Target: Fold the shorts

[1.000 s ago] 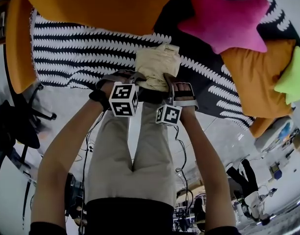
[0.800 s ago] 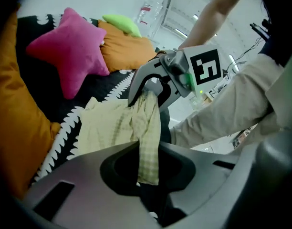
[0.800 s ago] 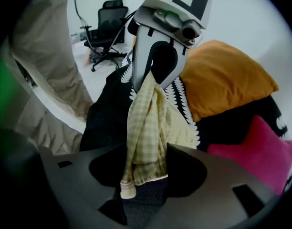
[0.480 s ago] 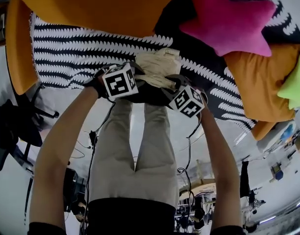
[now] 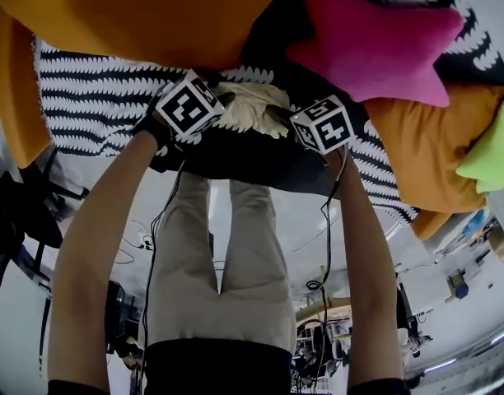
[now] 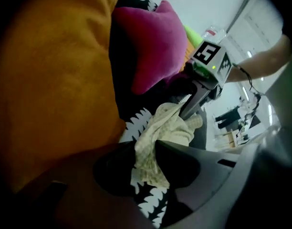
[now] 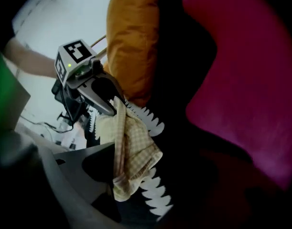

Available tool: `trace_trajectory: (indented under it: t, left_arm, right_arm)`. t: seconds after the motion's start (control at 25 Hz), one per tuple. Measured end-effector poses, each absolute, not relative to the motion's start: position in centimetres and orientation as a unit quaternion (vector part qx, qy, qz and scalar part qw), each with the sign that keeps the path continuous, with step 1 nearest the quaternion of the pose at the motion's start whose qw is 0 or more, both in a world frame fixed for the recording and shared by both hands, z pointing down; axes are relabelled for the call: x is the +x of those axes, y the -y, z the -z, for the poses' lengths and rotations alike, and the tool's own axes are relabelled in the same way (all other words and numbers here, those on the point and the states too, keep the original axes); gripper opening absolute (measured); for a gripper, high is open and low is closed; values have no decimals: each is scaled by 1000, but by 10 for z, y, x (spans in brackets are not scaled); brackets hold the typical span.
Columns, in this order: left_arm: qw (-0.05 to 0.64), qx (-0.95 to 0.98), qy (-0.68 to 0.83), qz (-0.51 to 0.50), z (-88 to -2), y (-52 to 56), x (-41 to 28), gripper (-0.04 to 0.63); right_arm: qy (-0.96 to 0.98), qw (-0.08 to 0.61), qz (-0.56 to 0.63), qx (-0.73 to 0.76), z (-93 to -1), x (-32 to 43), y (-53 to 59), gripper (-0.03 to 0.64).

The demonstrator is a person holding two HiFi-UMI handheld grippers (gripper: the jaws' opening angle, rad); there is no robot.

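My left gripper [image 6: 145, 162]: jaws narrow, just easing apart, cream shorts [image 6: 167, 128] pinched between.
My right gripper [image 7: 136, 175]: jaws wider, just opening, the shorts' edge between them.
Shorts: bunched on patterned cover [image 5: 95, 97], near pink star cushion [image 5: 375, 39].

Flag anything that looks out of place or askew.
The checked cream shorts are bunched in a crumpled lump over the black-and-white patterned cover, near the pink star cushion; no flat, neat fold shows.

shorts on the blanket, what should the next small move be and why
Probably open fully and lift away: the shorts rest bunched on the blanket, with cloth between the jaws of the left gripper and right gripper, which have just been opening.
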State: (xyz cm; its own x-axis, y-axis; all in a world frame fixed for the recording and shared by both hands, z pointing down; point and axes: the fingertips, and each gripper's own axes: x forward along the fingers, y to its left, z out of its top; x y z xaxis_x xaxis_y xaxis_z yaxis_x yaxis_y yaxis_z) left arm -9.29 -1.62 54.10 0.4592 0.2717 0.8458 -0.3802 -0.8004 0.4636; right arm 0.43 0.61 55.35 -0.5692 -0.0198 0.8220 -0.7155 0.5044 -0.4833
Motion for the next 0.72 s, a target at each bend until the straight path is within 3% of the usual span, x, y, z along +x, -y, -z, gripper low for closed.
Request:
trace_trajectory:
  t: [0.2, 0.28, 0.36, 0.48, 0.6, 0.72]
  left_arm:
    - [129, 814, 55, -564, -533, 26, -78, 166]
    - [103, 822, 74, -555, -522, 29, -83, 199]
    - [108, 829, 98, -539, -508, 30, -92, 212]
    - [64, 850, 100, -514, -475, 26, -96, 212]
    - [-10, 868, 24, -496, -451, 0, -86, 172]
    - [-72, 854, -51, -513, -470, -22, -72, 201]
  right_arm:
    - [792, 474, -237, 303, -512, 27, 23, 351]
    - [789, 473, -185, 346, -490, 32, 27, 326]
    - [783, 463, -156, 386, -466, 41, 24, 246]
    - [793, 441, -168, 387, -442, 41, 3, 197]
    - [812, 447, -146, 347, -436, 16, -20, 48]
    - [808, 495, -121, 295, -457, -2, -39, 50]
